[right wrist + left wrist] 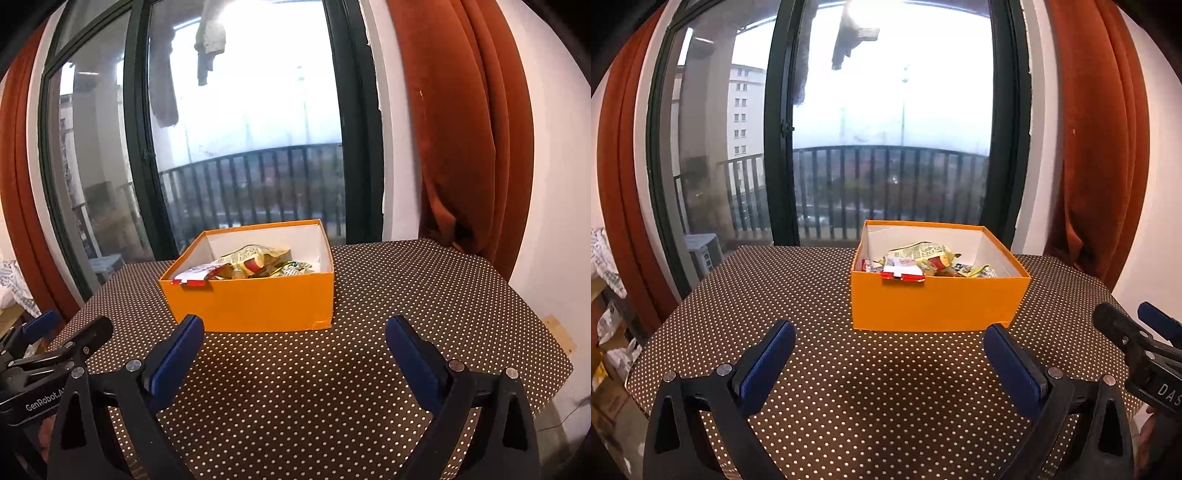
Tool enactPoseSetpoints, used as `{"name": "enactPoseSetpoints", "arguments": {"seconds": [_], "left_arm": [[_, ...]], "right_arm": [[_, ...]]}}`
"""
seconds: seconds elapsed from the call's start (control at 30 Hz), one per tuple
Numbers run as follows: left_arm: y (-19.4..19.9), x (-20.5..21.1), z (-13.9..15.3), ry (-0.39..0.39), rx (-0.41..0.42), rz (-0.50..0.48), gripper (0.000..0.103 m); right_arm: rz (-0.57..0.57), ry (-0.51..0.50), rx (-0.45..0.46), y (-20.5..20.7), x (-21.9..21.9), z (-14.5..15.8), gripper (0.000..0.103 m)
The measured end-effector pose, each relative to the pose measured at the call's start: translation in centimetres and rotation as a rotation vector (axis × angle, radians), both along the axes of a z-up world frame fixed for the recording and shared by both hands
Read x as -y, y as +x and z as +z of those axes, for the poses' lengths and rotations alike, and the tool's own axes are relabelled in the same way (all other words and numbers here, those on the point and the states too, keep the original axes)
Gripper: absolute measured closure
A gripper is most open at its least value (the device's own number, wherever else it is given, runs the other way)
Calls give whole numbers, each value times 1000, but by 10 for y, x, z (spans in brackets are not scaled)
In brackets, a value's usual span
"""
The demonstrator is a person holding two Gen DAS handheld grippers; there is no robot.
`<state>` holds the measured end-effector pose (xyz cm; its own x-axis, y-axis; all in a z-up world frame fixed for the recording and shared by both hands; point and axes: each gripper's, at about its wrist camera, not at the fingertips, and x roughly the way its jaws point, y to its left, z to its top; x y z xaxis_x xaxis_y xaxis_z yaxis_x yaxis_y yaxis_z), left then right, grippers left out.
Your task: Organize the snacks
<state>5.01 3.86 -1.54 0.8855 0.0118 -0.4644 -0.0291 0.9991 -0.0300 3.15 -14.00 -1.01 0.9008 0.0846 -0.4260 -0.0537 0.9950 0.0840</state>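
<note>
One orange box stands on the dotted tablecloth in the left wrist view, filled with snack packets; a red-and-white wrapper hangs over its front rim. The left gripper is spread wide, empty. The packet labels are unreadable. In the right wrist view, the same box sits ahead of the right gripper, also spread and empty; the left gripper is cut off by the edge.
</note>
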Motion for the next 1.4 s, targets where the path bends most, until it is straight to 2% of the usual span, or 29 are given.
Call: {"name": "enactPoseSetpoints", "arguments": {"seconds": [0.33, 1.4], "left_arm": [[-1, 9, 2, 15, -4, -41, 1], [3, 9, 10, 21, 1, -50, 0]], "right_arm": [[-13, -13, -11, -1, -5, 0, 3], [-40, 5, -22, 1, -3, 3, 3]]}}
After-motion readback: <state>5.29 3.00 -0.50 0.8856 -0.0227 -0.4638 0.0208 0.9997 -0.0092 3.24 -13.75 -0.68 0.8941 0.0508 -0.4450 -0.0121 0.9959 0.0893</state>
